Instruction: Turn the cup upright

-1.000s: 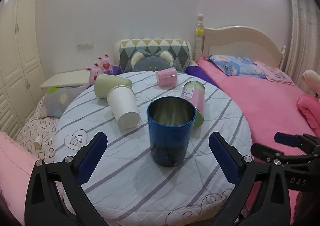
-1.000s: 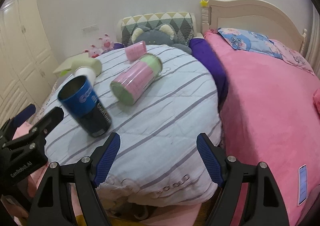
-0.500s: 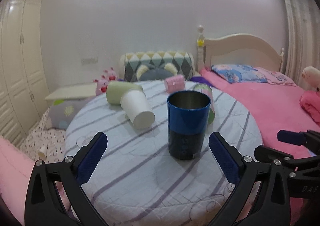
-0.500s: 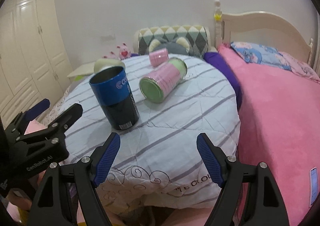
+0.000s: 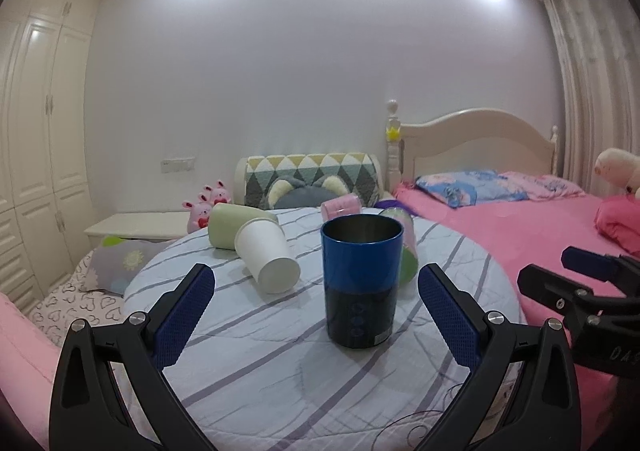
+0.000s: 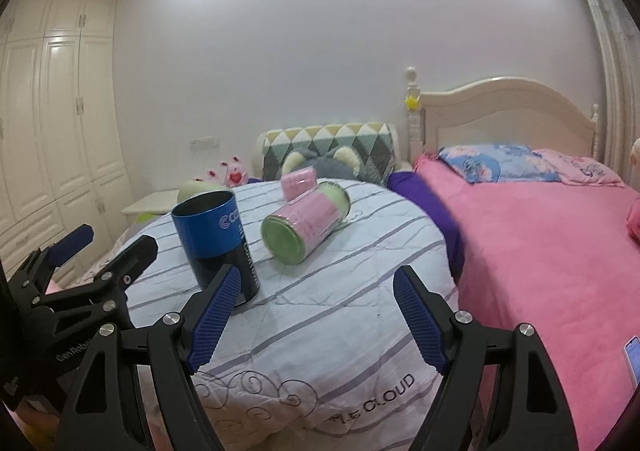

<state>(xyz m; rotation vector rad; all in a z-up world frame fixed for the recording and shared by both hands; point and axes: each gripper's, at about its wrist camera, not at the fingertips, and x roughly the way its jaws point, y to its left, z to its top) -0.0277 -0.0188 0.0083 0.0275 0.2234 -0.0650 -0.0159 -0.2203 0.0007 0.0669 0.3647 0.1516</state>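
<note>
Both grippers have drawn back and levelled out since a second ago, leaving the blue-and-black metal cup standing upright, mouth up, on the round striped table. Left gripper and right gripper hold nothing, jaws spread wide. Four more cups lie tipped; the white paper cup seems nearest. Approaching its side squarely, pinching mid-body gently, should avoid crushing it.

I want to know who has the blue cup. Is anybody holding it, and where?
Nobody. The blue cup stands alone on the table; the left gripper and right gripper are both open.
</note>
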